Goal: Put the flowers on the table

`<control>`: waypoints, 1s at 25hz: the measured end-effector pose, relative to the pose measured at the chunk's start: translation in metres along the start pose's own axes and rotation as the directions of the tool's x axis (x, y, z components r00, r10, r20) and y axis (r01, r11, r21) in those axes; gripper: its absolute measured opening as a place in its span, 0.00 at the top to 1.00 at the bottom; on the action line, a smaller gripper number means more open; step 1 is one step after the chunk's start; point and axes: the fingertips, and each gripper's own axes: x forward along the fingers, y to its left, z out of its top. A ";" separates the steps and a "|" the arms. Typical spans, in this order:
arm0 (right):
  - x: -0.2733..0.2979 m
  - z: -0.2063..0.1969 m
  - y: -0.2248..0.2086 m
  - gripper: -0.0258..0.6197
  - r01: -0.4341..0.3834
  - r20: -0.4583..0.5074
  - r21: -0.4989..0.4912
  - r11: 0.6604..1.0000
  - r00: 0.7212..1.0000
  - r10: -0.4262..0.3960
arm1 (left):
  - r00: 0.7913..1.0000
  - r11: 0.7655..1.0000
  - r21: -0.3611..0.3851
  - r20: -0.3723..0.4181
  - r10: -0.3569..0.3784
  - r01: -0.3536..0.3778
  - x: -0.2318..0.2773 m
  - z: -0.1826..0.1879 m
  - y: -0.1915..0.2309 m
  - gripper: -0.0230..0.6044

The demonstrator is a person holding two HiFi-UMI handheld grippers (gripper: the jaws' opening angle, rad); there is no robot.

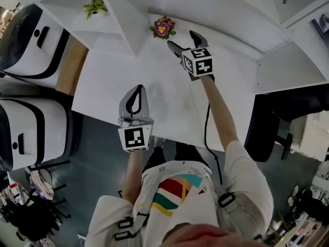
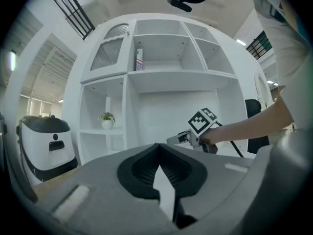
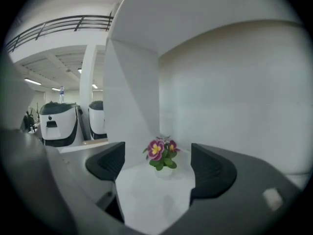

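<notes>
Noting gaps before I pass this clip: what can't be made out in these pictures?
- Head view: the purple-and-yellow flowers cover their small white pot from above.
- Left gripper view: the narrow upright item on the upper shelf is too small to identify.
- Head view: the small green leafy plant on the side shelf hides its own pot.

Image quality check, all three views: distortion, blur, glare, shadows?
Head view: soft even light, sharp, no glare; only a faint shadow on the table beside the left gripper. Left gripper view: strong fisheye, the shelf unit bows, corners vignetted. Right gripper view: same fisheye and vignette; flowers in focus, the right gripper close to the lens soft.
</notes>
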 end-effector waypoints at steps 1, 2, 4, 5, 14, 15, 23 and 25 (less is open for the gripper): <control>-0.018 0.013 0.004 0.31 0.000 0.031 0.005 1.000 1.000 0.000 | 1.000 1.000 0.009 0.021 -0.013 0.013 0.001 0.007 -0.005 0.96; -0.038 0.023 0.009 0.31 -0.002 0.058 0.007 1.000 0.998 0.002 | 0.999 0.999 0.018 0.039 -0.030 0.029 0.002 0.013 -0.011 0.96; -0.078 0.042 0.018 0.37 0.011 0.119 0.006 1.000 0.993 -0.012 | 0.995 0.997 0.040 0.066 -0.072 0.070 0.004 0.027 -0.023 0.96; -0.098 0.051 0.022 0.43 0.028 0.155 0.012 1.000 0.987 -0.029 | 0.992 0.995 0.051 0.080 -0.093 0.089 0.005 0.034 -0.029 0.96; -0.247 0.078 0.041 0.90 0.215 0.357 0.070 0.974 0.906 -0.226 | 0.953 0.974 0.087 0.208 -0.222 0.208 0.004 0.093 -0.072 0.96; -0.259 0.074 0.044 0.94 0.232 0.361 0.074 0.970 0.900 -0.243 | 0.946 0.970 0.091 0.216 -0.241 0.227 0.002 0.097 -0.078 0.96; -0.327 0.022 0.064 0.96 0.419 0.302 0.050 0.907 0.859 -0.413 | 0.917 0.941 0.121 0.218 -0.335 0.315 -0.010 0.103 -0.115 0.96; -0.339 0.008 0.062 0.96 0.444 0.282 0.073 0.893 0.849 -0.446 | 0.917 0.940 0.116 0.214 -0.338 0.319 -0.010 0.098 -0.116 0.96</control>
